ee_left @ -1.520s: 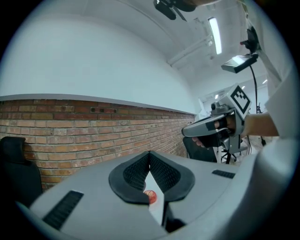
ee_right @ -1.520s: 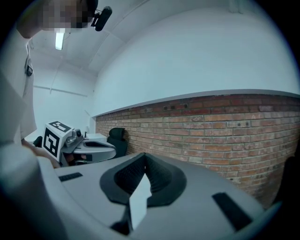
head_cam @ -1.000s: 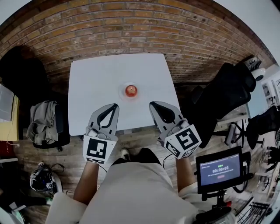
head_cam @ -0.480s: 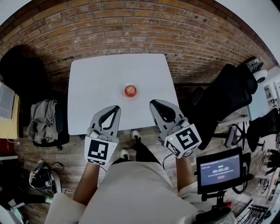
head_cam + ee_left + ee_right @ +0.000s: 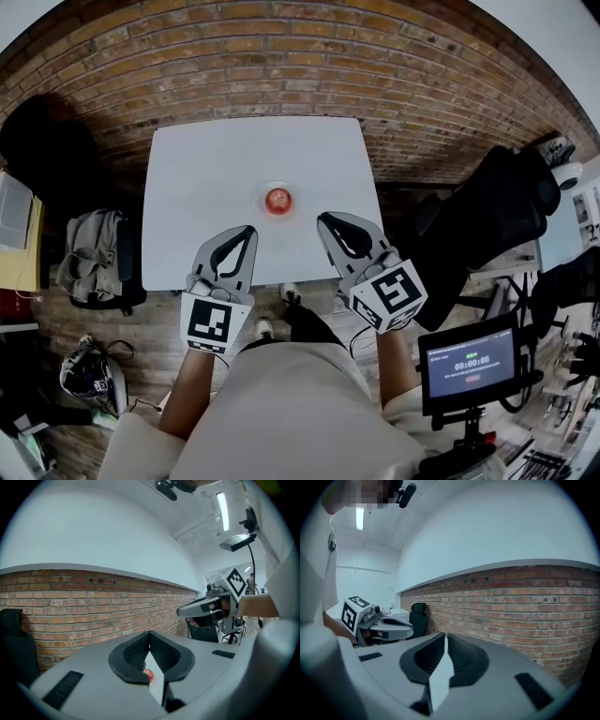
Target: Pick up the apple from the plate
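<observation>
Head view: one apple (image 5: 278,199) on one plate (image 5: 263,191), left hand-held gripper (image 5: 250,227) and right hand-held gripper (image 5: 322,220) both closed.

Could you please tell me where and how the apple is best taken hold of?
Probably across its widest middle, pinched from opposite sides, coming in from the near edge of the table and slightly above. The apple is round and sits alone on the plate, its sides clear all around.

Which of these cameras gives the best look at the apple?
The head view: the apple sits unobstructed on its plate. The left gripper view catches only a red sliver of it; the right gripper view shows none of it.
</observation>
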`<state>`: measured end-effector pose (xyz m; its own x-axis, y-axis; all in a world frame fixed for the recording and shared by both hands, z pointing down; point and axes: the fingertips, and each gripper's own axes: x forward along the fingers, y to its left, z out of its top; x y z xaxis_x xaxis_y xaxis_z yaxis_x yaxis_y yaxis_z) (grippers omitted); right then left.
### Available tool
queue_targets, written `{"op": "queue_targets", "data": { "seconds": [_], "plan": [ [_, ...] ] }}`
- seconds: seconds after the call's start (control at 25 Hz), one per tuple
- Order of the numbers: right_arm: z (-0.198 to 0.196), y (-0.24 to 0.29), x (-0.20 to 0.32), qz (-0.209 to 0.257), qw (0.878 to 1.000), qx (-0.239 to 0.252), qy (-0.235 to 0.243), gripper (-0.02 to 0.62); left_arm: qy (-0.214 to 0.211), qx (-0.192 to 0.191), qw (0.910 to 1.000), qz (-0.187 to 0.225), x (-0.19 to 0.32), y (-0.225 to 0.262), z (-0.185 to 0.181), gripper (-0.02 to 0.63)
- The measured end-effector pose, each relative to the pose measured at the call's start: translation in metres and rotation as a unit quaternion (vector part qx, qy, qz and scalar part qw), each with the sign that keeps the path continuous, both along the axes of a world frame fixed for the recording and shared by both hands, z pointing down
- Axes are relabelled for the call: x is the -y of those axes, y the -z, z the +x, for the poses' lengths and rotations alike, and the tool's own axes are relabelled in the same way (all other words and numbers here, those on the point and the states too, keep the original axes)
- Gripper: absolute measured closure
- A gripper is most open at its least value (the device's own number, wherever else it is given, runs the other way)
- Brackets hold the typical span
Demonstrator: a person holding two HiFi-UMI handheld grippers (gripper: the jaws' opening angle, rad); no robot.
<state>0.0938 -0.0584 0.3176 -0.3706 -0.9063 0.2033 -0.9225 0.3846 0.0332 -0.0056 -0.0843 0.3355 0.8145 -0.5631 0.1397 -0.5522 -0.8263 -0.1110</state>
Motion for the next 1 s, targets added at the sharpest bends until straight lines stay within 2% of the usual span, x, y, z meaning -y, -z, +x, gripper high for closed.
{"op": "queue_targets", "data": {
  "seconds": [0.52, 1.0],
  "plan": [
    [0.001, -0.032, 0.04, -0.047, 0.997, -0.009, 0.055, 0.545, 0.036, 0.014, 0.9991, -0.02, 0.022, -0.01, 0.003, 0.601],
    [-0.002, -0.054, 0.062, -0.075, 0.994, -0.013, 0.078, 0.531, 0.056, 0.02, 0.9977, -0.034, 0.036, -0.019, -0.002, 0.601]
  ]
}}
